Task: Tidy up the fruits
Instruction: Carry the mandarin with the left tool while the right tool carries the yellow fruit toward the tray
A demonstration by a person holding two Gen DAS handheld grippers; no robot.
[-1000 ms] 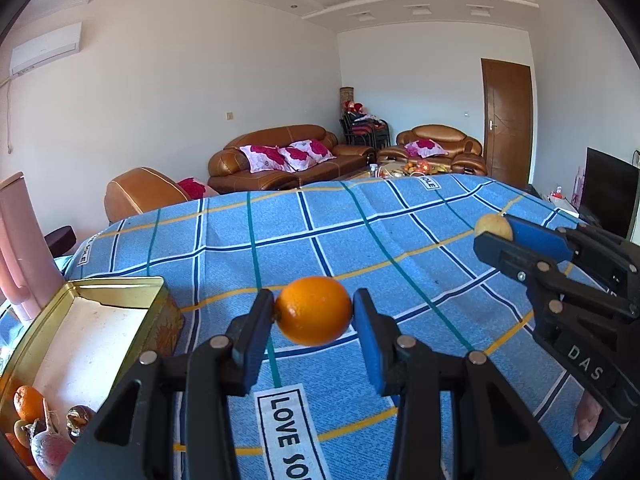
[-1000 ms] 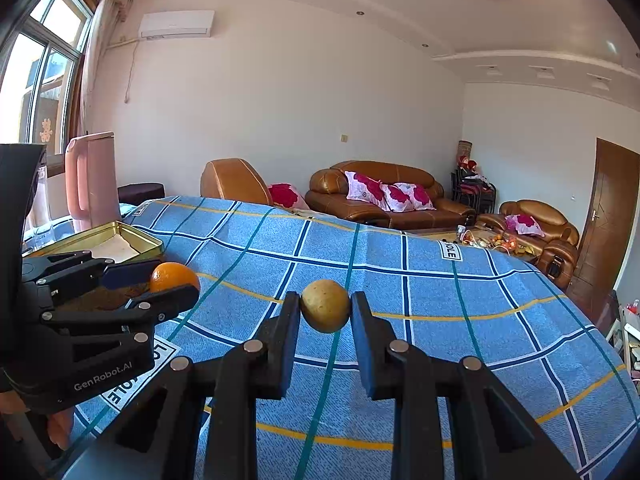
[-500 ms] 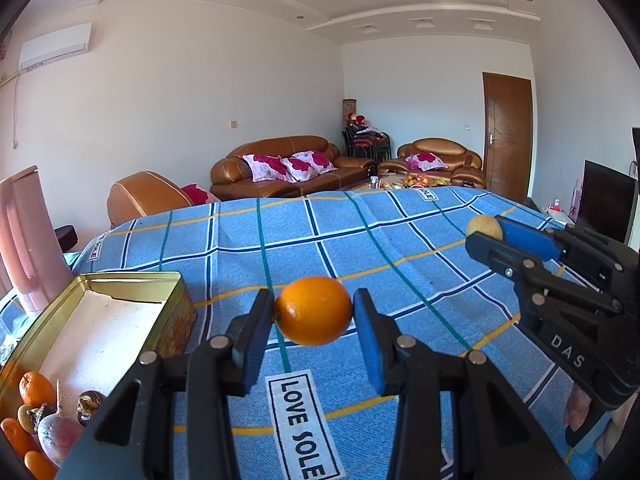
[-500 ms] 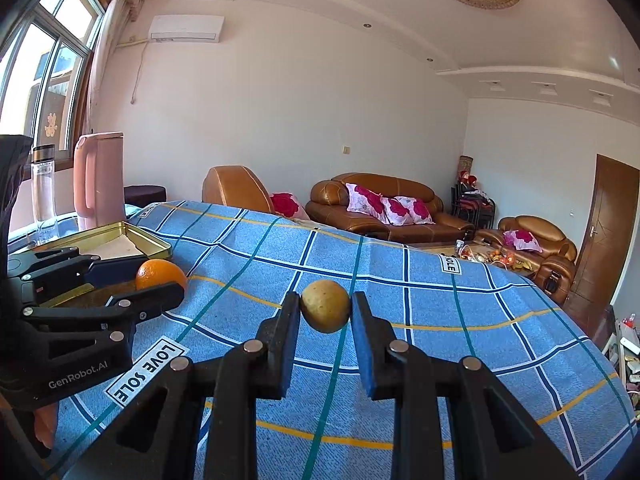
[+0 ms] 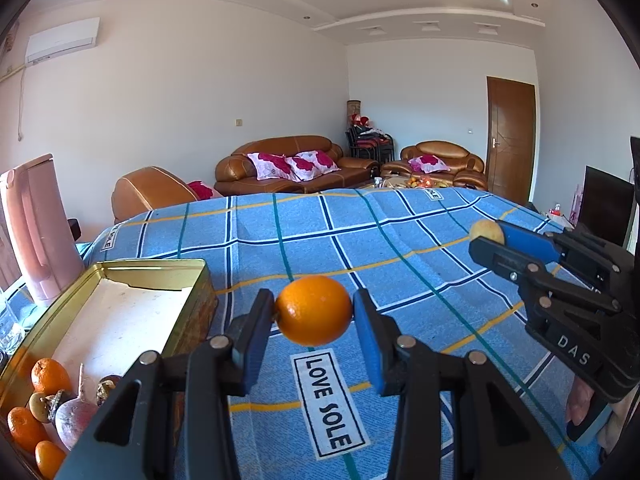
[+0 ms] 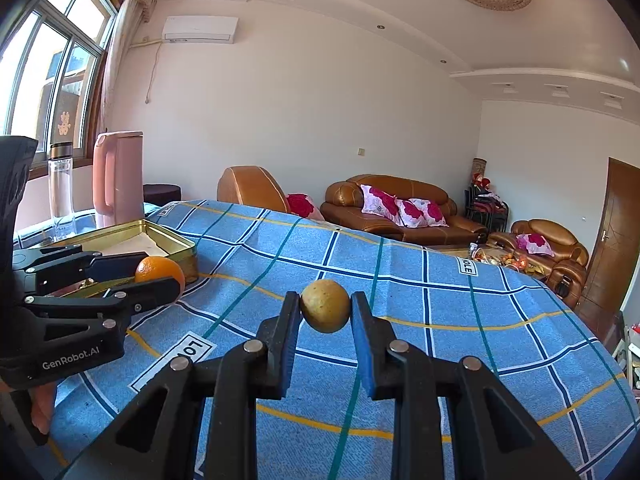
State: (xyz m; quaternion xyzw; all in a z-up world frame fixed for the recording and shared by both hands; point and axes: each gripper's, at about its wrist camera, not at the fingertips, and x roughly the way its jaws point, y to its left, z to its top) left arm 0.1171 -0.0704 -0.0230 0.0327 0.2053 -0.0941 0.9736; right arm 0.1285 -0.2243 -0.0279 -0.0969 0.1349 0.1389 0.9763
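My left gripper (image 5: 314, 312) is shut on an orange (image 5: 313, 310) and holds it above the blue checked tablecloth, just right of a gold tin (image 5: 168, 266). The tin has several oranges and other fruits (image 5: 48, 378) at its near end. My right gripper (image 6: 326, 311) is shut on a small yellow-brown fruit (image 6: 326, 310), held above the cloth. In the left wrist view the right gripper (image 5: 486, 236) is at the right with that fruit (image 5: 485, 231). In the right wrist view the left gripper (image 6: 160, 276) with the orange (image 6: 159, 271) is at the left, beside the tin (image 6: 176, 240).
A pink jug (image 5: 36, 224) stands behind the tin at the table's left edge, with a clear bottle (image 6: 60, 188) beside it. The tablecloth (image 5: 360, 248) covers the whole table. Sofas (image 5: 296, 168) and a door (image 5: 510, 136) lie beyond the far edge.
Both grippers have pulled back and tilted so more of the tin and its fruits show at the left. Each gripper keeps hold of its fruit.
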